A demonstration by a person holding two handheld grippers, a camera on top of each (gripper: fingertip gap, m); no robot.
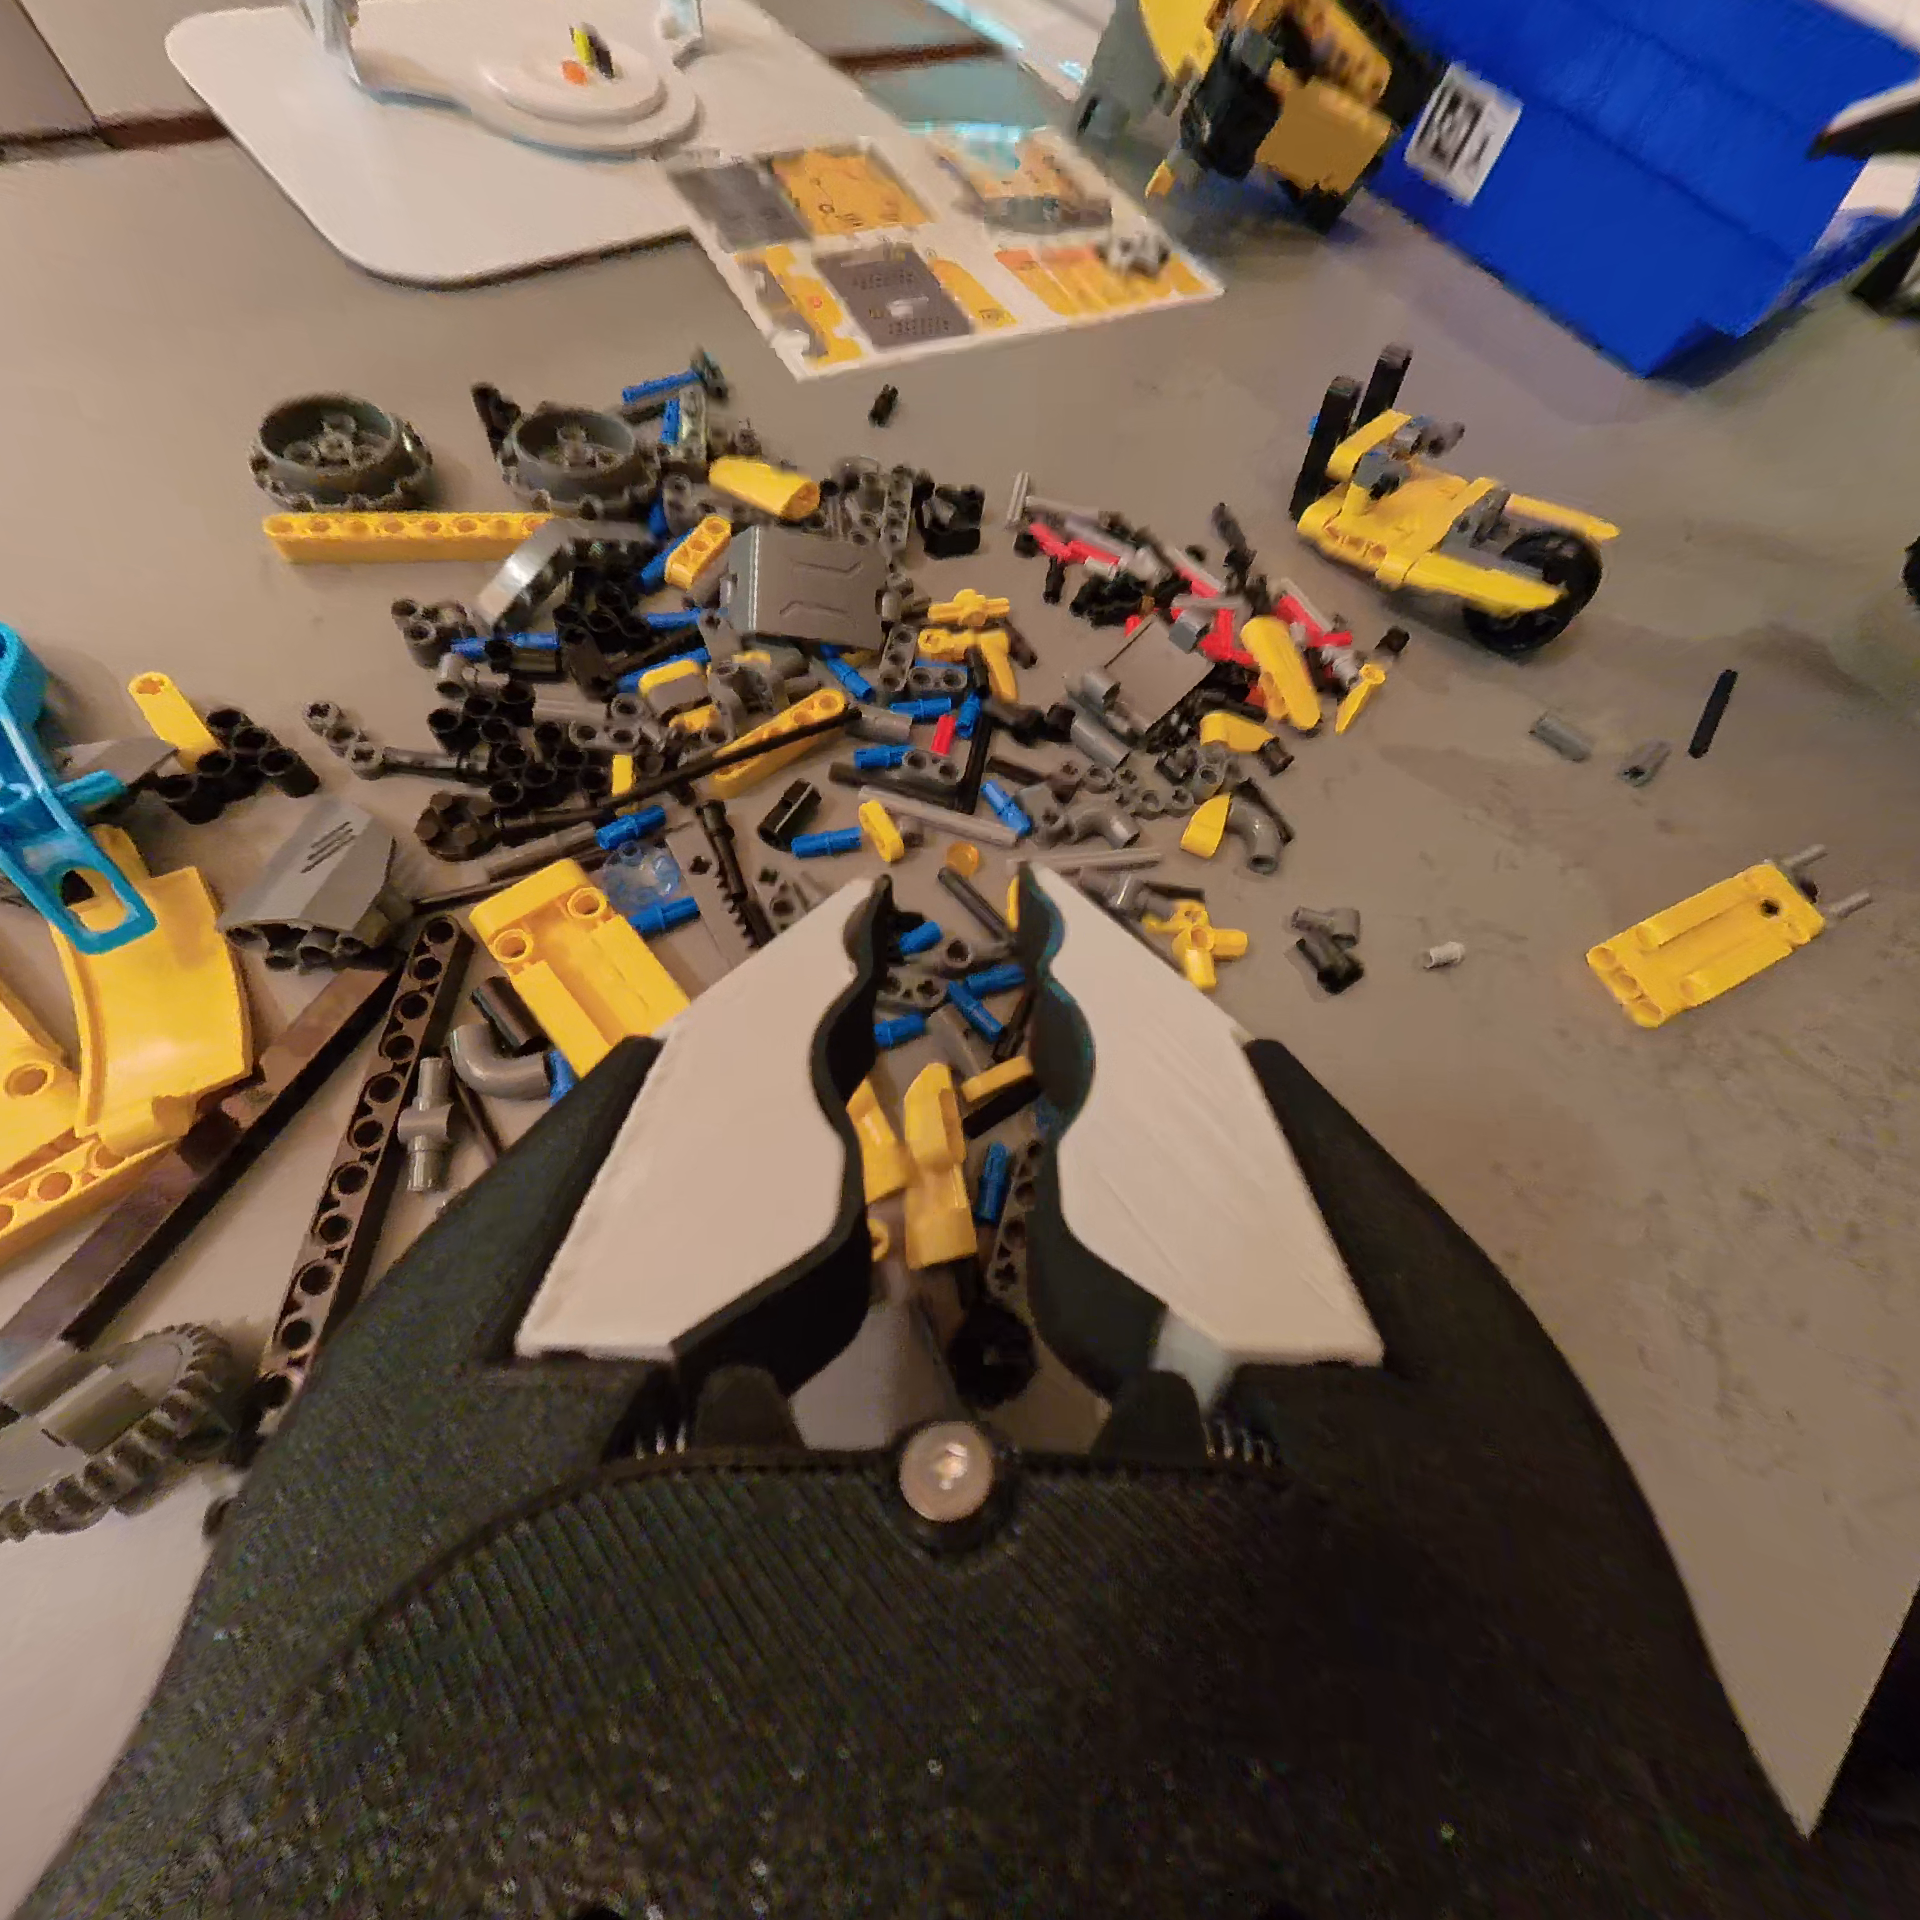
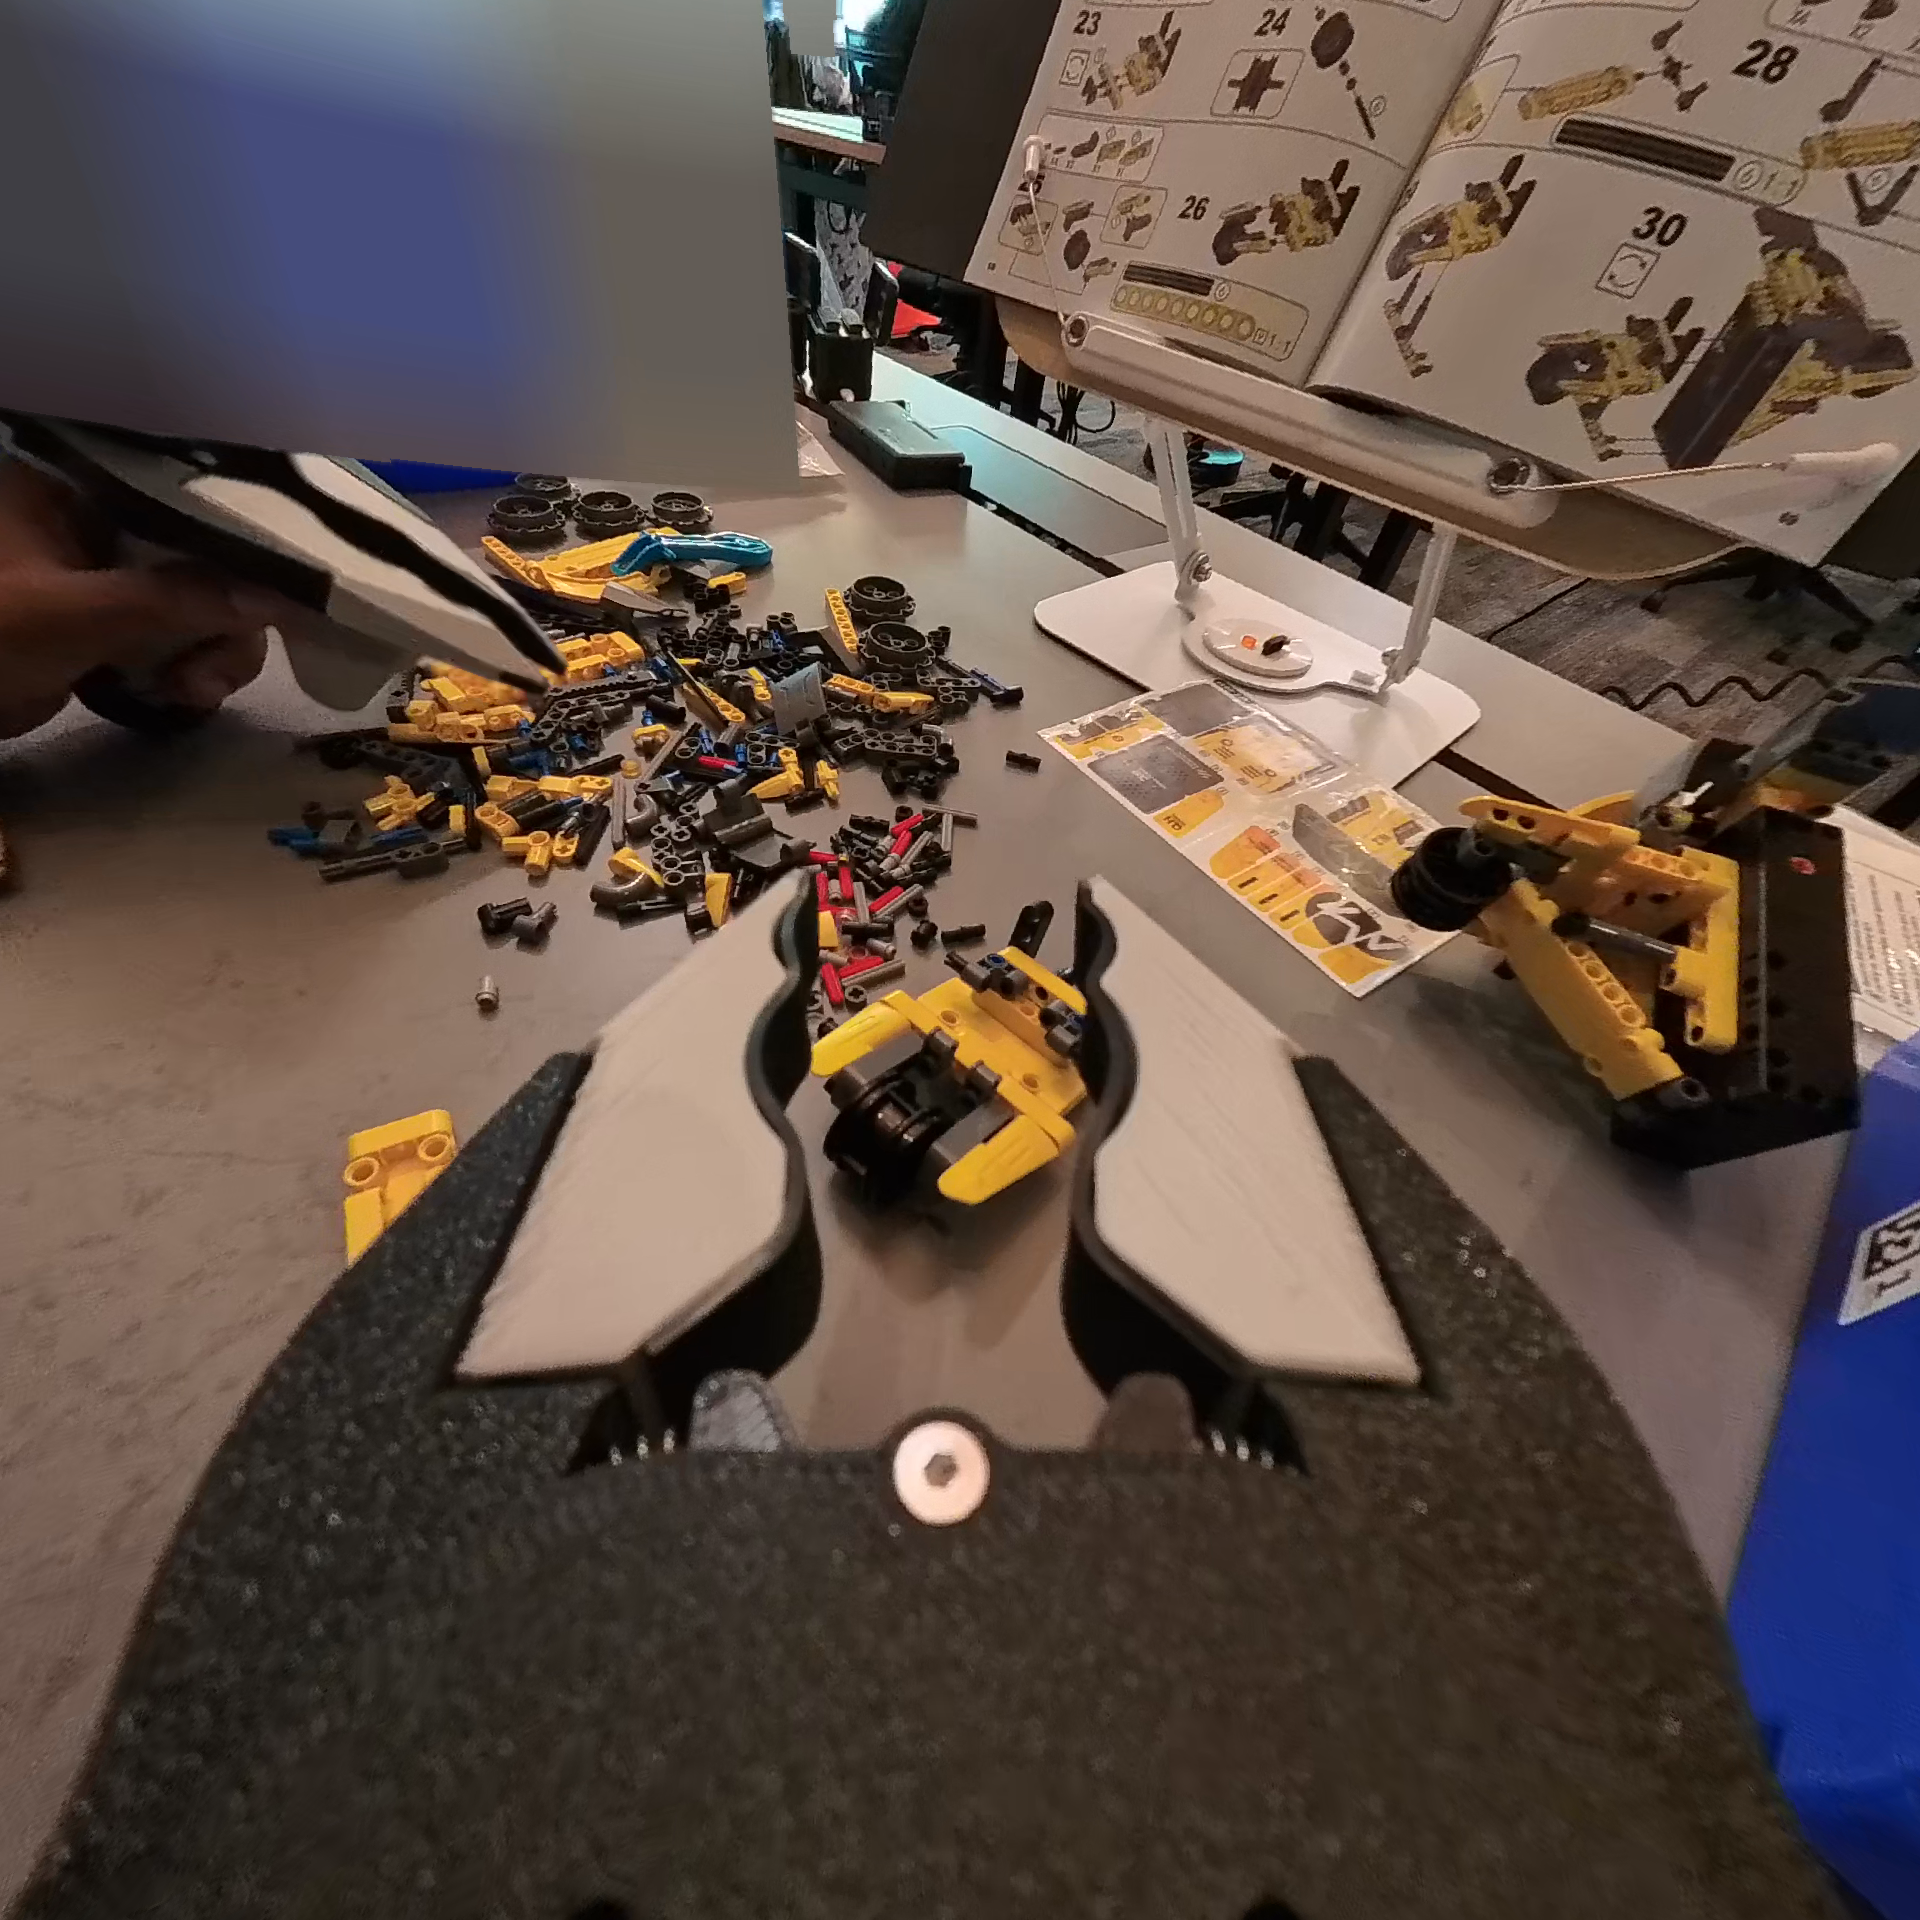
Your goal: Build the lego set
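Observation:
A pile of small yellow, black, grey, blue and red building-toy pieces [image 1: 790,686] covers the grey table [image 1: 1558,1247]. My left gripper [image 1: 951,904] is open and empty, low over the near edge of the pile, with small yellow and blue pieces showing between its fingers. It also shows in the right wrist view [image 2: 416,603], its tips over the pile [image 2: 707,748]. My right gripper [image 2: 940,904] is open and empty. A small yellow and black sub-assembly with a black wheel [image 2: 935,1081] lies on the table between its fingers; it also shows in the left wrist view [image 1: 1455,540].
A bigger yellow and black assembly [image 2: 1621,935] stands by a blue bin [image 2: 1829,1455]. An open instruction booklet [image 2: 1455,208] rests on a white stand [image 2: 1247,665], with a sticker sheet [image 2: 1247,810] in front. A loose yellow panel [image 1: 1704,935] lies apart. A hand [image 2: 104,644] holds the left gripper.

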